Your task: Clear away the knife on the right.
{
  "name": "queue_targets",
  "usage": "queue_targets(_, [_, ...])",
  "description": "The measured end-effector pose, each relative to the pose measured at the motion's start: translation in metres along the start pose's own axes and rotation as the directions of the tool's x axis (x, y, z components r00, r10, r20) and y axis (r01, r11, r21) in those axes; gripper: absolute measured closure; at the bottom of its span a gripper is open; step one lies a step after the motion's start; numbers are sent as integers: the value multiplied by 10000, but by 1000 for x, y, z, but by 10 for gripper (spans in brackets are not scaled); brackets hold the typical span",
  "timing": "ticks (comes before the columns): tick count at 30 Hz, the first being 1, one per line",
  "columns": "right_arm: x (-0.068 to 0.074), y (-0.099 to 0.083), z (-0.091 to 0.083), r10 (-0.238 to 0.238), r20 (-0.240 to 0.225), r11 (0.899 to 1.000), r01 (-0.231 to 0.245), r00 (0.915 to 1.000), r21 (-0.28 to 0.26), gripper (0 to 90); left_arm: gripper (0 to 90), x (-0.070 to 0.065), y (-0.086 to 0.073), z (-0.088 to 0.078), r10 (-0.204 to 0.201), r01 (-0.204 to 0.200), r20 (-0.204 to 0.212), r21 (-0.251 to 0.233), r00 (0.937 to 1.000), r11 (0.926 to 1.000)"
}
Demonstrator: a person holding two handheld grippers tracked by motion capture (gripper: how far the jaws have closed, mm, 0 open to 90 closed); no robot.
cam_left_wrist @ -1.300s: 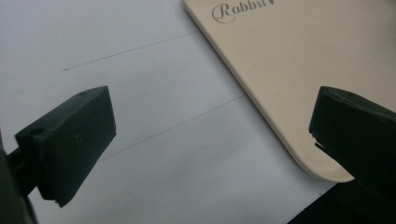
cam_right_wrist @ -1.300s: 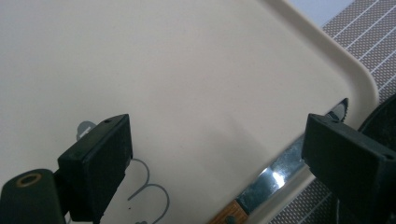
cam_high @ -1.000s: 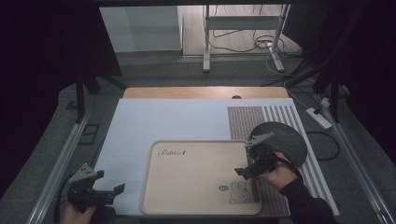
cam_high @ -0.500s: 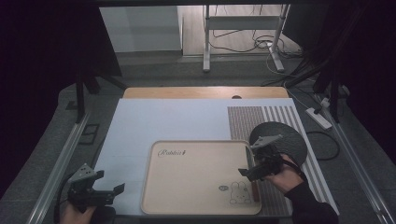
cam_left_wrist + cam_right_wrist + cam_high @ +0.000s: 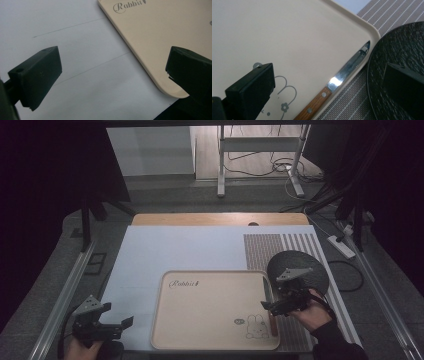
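Right gripper [image 5: 275, 306] hangs wide open over the knife [image 5: 337, 81] lying along the tray's [image 5: 210, 320] right edge; left gripper [image 5: 107, 326] is open too, near the table's front-left corner.

A glossy metal blade and riveted wooden handle are seen on the knife [image 5: 337, 82]; the tray [image 5: 299, 37] looks smooth, matt plastic; the dark plate [image 5: 402, 55] looks rough-speckled.

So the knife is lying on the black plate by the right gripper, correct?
Not quite. The knife lies in the tray, along its right rim, beside the black plate, by the right gripper. The right gripper view shows it.
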State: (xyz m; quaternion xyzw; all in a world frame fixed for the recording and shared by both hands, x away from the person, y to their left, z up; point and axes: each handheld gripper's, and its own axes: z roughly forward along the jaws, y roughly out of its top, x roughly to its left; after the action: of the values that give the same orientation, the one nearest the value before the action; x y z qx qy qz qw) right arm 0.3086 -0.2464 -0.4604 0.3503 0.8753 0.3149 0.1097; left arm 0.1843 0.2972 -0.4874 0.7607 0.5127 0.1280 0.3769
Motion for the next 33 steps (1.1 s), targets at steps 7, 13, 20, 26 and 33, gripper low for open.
queue_targets(7, [-2, -7, -6, 147, 125, 9998, -145, 9998, -123, 0, 5, 0, 0, 0, -34, 34, 3, -8, 10000, 10000])
queue_targets(13, [-3, -12, -9, 238, 221, 9995, -234, 9995, -210, 0, 5, 0, 0, 0, -49, 49, 7, -14, 10000, 10000])
queue_targets(20, [-5, -17, -14, 377, 338, 9986, -364, 9987, -376, 0, 5, 1, 0, 0, -76, 76, 8, -24, 10000, 10000])
queue_targets(26, [-6, -21, -18, 494, 456, 9979, -474, 9977, -448, 0, 4, 1, 0, 0, -89, 89, 13, -31, 10000, 10000])
queue_targets(33, [-8, -29, -27, 815, 643, 9947, -770, 9946, -686, 0, 4, 1, -1, -1, -101, 101, 22, -50, 9999, 9999])
